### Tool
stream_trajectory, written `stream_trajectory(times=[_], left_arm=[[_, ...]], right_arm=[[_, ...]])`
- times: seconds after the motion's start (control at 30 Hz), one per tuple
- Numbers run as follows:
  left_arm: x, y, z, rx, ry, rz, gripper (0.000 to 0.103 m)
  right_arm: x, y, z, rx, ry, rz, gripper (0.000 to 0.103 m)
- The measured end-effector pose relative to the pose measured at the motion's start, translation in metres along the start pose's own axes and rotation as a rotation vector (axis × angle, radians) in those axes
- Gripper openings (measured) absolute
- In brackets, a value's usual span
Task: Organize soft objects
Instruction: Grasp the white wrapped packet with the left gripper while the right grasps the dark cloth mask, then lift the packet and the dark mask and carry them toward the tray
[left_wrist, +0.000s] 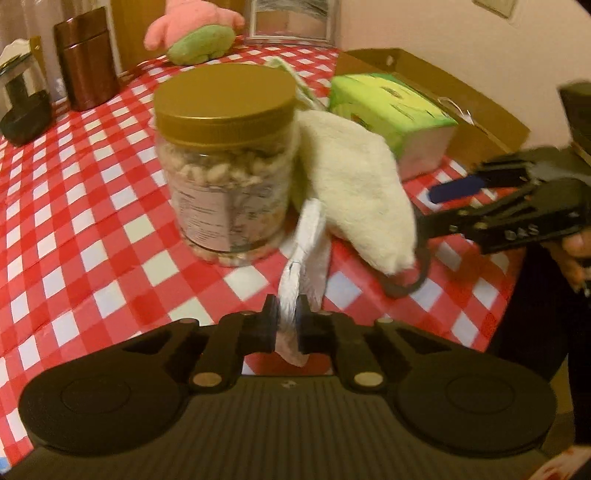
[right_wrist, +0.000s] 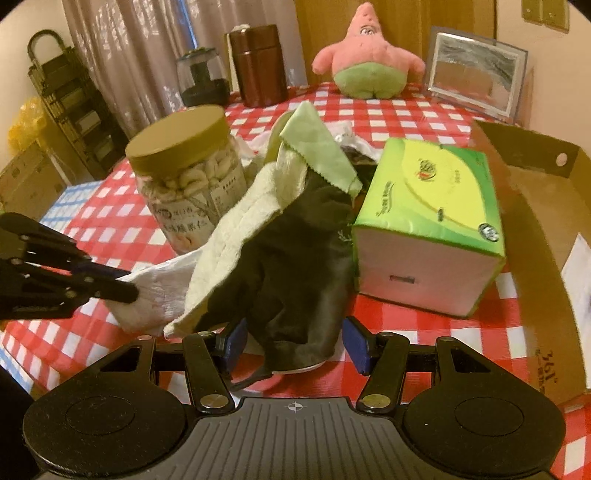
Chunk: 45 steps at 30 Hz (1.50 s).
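Left gripper (left_wrist: 287, 318): clamped on limp white cloth (left_wrist: 301, 254). Right gripper (right_wrist: 293, 341): spread wide around floppy black fabric (right_wrist: 295, 266), unheld; bunched lower edge judged best held.

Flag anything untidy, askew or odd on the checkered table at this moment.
The soft items lie in one tangled heap: a cream cloth, black fabric and green cloth overlap between the nut jar and tissue box. The left claw pinches a white cloth. Nothing looks spilled or damaged.

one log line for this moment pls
left gripper: shut on white tissue | right gripper: open around black cloth | pile beside nut jar
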<state>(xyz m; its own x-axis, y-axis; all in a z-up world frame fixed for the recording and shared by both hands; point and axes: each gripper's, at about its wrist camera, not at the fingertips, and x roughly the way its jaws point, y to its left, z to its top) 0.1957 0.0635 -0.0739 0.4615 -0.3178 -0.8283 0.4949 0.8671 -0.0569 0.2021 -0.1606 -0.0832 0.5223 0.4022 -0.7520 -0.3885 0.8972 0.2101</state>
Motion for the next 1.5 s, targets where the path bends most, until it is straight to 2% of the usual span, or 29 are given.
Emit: stream_trajectory(times=[0.17,0.23,0.47,0.57,0.73,0.8,0.83,0.87,0.97,1.3,1.5], left_arm=[[0.007,-0.006,0.000,0.031,0.000,0.024,0.011],[0.010,-0.004,0.002,0.033,-0.004,0.029,0.017],[0.024,-0.011,0.008,0.058,0.011,0.011,0.018],[0.029,-0.012,0.008,0.030,0.022,-0.003,0.019],[0.025,-0.011,0.006,-0.063,0.023,-0.030,0.010],[0.020,-0.014,0.004,-0.085,0.008,-0.030,0.009],[0.018,-0.015,0.003,-0.100,0.000,-0.030,0.009],[0.015,-0.017,0.001,-0.117,-0.009,-0.030,0.009],[0.005,-0.020,-0.003,-0.168,-0.041,-0.024,0.009],[-0.042,-0.032,-0.010,-0.303,-0.155,0.008,0.008],[-0.067,-0.039,-0.008,-0.360,-0.218,0.028,0.008]], right_arm=[[0.013,0.006,-0.002,-0.056,0.023,-0.002,0.057],[0.018,0.009,-0.001,-0.077,0.029,-0.010,0.057],[0.030,0.011,0.001,-0.117,0.025,-0.030,0.067],[0.032,0.011,0.000,-0.119,0.024,-0.033,0.067],[0.035,0.007,0.000,-0.105,0.012,-0.028,0.067],[0.037,0.006,-0.001,-0.100,0.012,-0.030,0.060],[0.036,0.006,-0.001,-0.099,0.014,-0.030,0.042],[0.035,0.007,0.000,-0.098,0.015,-0.033,0.030],[0.028,0.008,0.001,-0.098,0.002,-0.046,0.018],[-0.034,0.025,0.008,-0.160,-0.139,-0.111,0.013],[-0.075,0.026,0.015,-0.150,-0.235,-0.112,0.009]])
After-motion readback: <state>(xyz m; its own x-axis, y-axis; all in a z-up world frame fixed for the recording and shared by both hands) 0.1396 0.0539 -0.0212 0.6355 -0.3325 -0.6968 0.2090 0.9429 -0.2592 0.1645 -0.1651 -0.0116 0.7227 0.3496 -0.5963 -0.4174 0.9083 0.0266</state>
